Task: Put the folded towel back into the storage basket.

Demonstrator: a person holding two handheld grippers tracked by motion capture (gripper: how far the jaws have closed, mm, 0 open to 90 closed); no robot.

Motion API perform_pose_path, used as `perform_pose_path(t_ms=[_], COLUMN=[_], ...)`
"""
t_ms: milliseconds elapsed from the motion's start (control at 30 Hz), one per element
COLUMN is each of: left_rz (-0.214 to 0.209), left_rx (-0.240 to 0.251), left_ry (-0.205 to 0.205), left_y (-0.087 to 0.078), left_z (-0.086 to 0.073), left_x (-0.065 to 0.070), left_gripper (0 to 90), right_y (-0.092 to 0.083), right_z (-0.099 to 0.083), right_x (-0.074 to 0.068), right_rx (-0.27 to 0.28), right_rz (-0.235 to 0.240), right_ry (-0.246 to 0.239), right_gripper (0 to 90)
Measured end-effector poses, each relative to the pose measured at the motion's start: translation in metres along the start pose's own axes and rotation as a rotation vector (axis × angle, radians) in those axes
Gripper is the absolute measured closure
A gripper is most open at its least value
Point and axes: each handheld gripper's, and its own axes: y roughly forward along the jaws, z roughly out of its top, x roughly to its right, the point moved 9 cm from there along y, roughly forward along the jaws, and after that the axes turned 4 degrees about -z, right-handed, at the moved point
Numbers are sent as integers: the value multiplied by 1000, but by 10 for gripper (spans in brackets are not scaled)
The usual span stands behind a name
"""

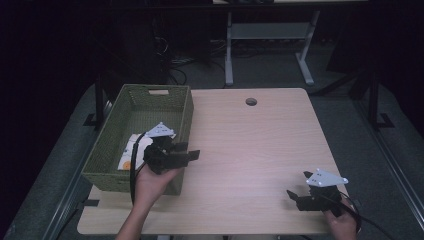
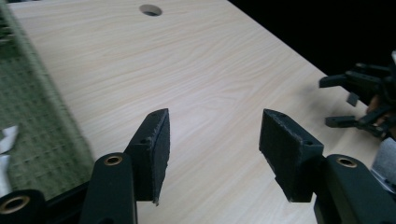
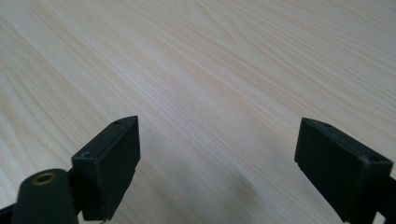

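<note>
Green woven basket [image 1: 107,150] sits at the left edge of the pale wooden desk [image 1: 250,145], and a white packet with an orange mark [image 1: 131,151] lies on its floor, near the front wall. In the high view the left gripper [image 1: 192,151] is held just over the basket's right rim, jaws pointing right across the desk, with the person's left hand [image 1: 155,182] beneath it. The left gripper view looks along those jaws: they stand moderately apart with nothing between them, bare wood below, the basket's wall [image 2: 51,116] at its left edge and a sliver of the white packet [image 2: 7,140] inside. It also shows the round cable hole [image 2: 150,10] at the far side of the desk and, at the right edge, the other gripper [image 2: 338,100] with its jaws apart.

The right gripper [image 1: 294,197] rests at the near right corner of the desk in the right hand [image 1: 342,222], well apart from the basket. Its own view shows both pads [image 3: 114,158] spread wide over plain wood grain, nothing held.
</note>
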Motion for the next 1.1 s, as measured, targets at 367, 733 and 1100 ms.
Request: perform_pose_path(t_ms=[367, 733, 1100], left_rz=[-25, -55, -89], left_rx=[-33, -53, -24], left_ry=[64, 107, 192], left_y=[15, 32, 45], left_z=[-20, -44, -65], left_x=[30, 53, 86], left_gripper=[412, 404, 378], right_y=[-1, -3, -3], right_z=[-1, 0, 3], right_x=[0, -1, -1], right_rx=[-4, 1, 15], right_rz=[-3, -3, -2], right_ry=[-3, -2, -4], right_gripper=[137, 137, 137])
